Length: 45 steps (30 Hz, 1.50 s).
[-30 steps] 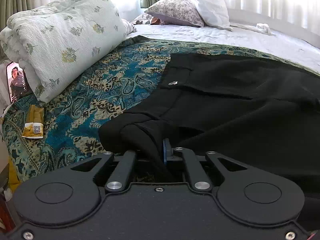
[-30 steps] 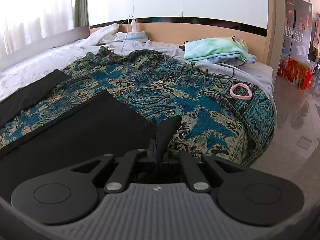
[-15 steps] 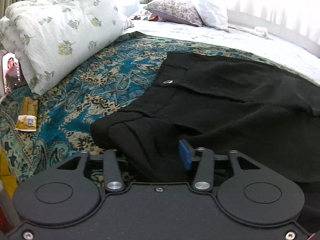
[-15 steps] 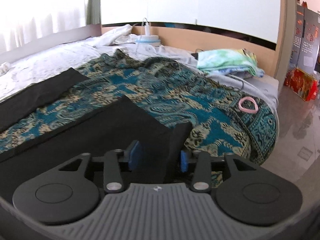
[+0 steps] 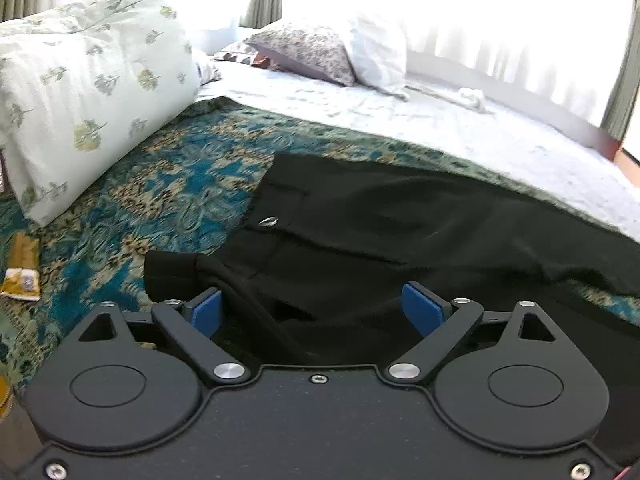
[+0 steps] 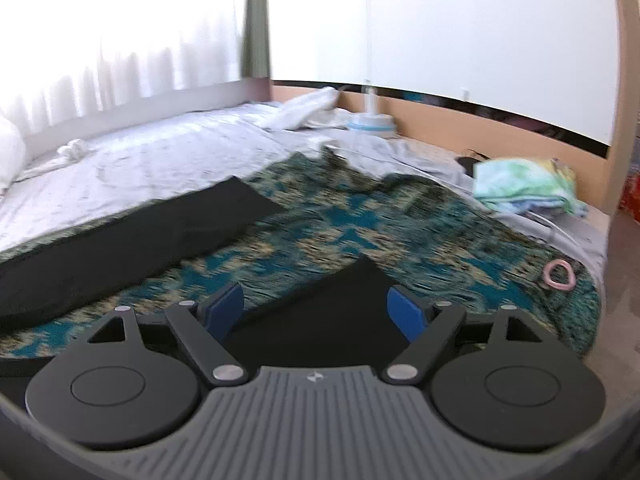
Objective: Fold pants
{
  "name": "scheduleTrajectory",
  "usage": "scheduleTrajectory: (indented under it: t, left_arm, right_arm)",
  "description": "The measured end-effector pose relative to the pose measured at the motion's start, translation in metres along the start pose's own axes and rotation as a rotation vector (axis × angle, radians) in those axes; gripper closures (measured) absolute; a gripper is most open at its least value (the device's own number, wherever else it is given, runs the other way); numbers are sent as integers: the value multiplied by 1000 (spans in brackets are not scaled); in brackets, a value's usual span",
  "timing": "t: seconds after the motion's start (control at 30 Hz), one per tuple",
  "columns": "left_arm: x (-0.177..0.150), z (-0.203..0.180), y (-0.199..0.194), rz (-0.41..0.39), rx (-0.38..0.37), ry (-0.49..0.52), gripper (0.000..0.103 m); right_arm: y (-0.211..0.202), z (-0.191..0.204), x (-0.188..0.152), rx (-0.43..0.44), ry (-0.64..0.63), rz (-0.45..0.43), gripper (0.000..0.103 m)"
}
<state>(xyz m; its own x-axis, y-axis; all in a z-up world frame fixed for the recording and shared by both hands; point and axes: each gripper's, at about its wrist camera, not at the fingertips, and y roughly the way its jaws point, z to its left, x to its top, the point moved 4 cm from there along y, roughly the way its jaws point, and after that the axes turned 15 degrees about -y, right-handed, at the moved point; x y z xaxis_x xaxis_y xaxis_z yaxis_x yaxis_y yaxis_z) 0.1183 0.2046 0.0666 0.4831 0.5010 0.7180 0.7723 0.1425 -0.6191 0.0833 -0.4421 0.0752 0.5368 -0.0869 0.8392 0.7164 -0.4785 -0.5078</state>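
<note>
Black pants (image 5: 380, 232) lie spread on a teal paisley bedspread (image 5: 168, 188), the waist with its metal button (image 5: 268, 222) toward the left. My left gripper (image 5: 316, 310) hovers over the bunched near waist corner; its jaws are still opening, and the blue pads (image 5: 206, 312) do not press the cloth lying between them. In the right wrist view the two pant legs (image 6: 132, 240) run apart across the bedspread (image 6: 400, 232). My right gripper (image 6: 316, 310) stands above the near leg's hem (image 6: 344, 304), its jaws opening, blue pads (image 6: 408, 312) clear of the cloth.
A large floral pillow (image 5: 88, 92) lies at the left, two pillows (image 5: 332, 52) at the back. A yellow packet (image 5: 22, 268) sits near the bed's left edge. A folded pale green cloth (image 6: 524, 184), a pink ring (image 6: 558, 274) and the bed's right edge show in the right wrist view.
Both grippers let go of the pants: the left dropped the waist corner, the right dropped the leg hem. Both jaws swung wide and both grippers rose away from the cloth.
</note>
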Motion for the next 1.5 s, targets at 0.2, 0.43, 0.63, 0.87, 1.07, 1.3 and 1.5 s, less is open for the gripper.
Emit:
scheduleTrajectory:
  t: [0.2, 0.43, 0.63, 0.87, 1.07, 1.3, 1.5]
  left_arm:
    - [12, -17, -15, -74, -14, 57, 1]
    - [19, -29, -34, -146, -20, 154, 0]
    - [35, -37, -24, -110, -63, 108, 0]
    - [50, -55, 9, -53, -72, 87, 0]
    - [75, -65, 53, -9, -72, 51, 0]
    - [111, -63, 124, 61, -62, -136, 0]
    - [119, -66, 198, 130, 21, -240, 0]
  right_arm:
    - [-6, 33, 18, 50, -40, -27, 11]
    - [-9, 61, 29, 98, -57, -45, 10]
    - [-14, 76, 38, 133, -58, -60, 7]
    - [-11, 86, 50, 141, -62, -63, 3]
    - [8, 91, 64, 149, 0, -42, 1]
    - [50, 108, 84, 124, 74, -38, 0]
    - [104, 133, 104, 145, 173, -18, 0]
